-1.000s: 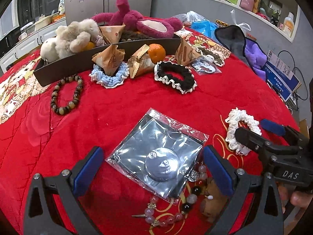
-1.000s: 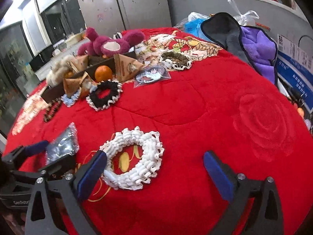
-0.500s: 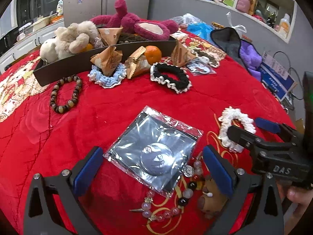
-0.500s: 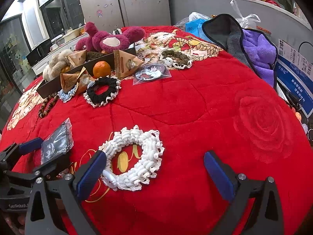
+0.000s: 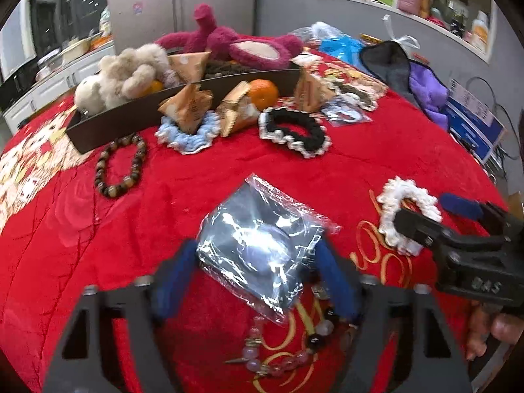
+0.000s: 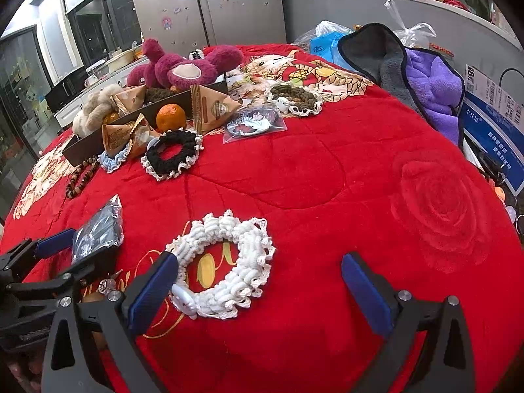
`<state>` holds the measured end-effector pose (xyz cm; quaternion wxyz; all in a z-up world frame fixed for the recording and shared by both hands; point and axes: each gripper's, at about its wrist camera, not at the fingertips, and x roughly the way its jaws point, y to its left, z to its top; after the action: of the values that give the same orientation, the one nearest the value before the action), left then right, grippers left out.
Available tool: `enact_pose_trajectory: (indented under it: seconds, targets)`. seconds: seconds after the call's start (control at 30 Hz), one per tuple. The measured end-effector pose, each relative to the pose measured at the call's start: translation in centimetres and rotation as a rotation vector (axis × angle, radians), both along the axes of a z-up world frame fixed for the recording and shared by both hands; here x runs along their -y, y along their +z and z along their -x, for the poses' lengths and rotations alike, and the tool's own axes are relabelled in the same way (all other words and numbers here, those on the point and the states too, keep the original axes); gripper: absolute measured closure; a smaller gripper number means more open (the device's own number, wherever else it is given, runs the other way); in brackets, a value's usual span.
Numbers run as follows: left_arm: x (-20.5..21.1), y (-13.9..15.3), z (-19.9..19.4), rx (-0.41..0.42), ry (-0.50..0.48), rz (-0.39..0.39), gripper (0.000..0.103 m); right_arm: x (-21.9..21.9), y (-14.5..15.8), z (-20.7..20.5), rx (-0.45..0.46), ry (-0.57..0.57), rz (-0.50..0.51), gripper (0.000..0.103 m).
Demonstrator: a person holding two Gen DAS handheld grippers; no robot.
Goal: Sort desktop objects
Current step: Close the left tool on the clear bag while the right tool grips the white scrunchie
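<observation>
In my left view, my left gripper [image 5: 255, 270] is closing its jaws around the plastic pouch [image 5: 258, 249] on the red blanket [image 5: 203, 177]; it looks light, slippery and crinkly, so I take its edges. In my right view, my right gripper [image 6: 258, 291] stands wide and empty, the soft white scrunchie [image 6: 226, 262] touching its left finger.
</observation>
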<state>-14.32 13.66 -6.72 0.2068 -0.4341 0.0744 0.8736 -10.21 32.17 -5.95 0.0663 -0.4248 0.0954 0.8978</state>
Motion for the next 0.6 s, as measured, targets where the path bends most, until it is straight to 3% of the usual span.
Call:
enact_pose_trajectory:
  seconds: [0.03,0.13,0.17,0.2,0.23,0.3,0.6]
  targets:
    - [0.0,0.1,-0.1,-0.005,0.001,0.001,0.035,0.0,0.0,0.0,-0.002,0.001,-0.001,0.005]
    - [0.5,0.3,-0.1,-0.005,0.017,-0.015,0.037,0.3,0.3,-0.2,-0.016,0.001,-0.02,0.03]
    - [0.8,0.3,-0.1,-0.006,0.027,-0.023,0.038,0.3,0.4,-0.3,-0.017,-0.007,-0.028,0.049]
    - [1.0,0.4,-0.1,-0.007,0.033,-0.035,0.038,0.2,0.4,-0.3,-0.017,-0.017,-0.034,0.059]
    - [1.4,0.6,-0.3,-0.009,0.035,-0.05,0.038,0.1,0.5,-0.4,-0.021,-0.022,-0.029,0.062]
    - [1.9,1.0,-0.7,-0.027,0.038,-0.067,0.038,-0.3,0.5,-0.6,-0.035,-0.011,0.014,0.084]
    - [3.5,2.5,-2.0,-0.076,0.061,-0.117,0.038,0.4,1.2,-1.6,-0.074,0.025,0.107,0.087]
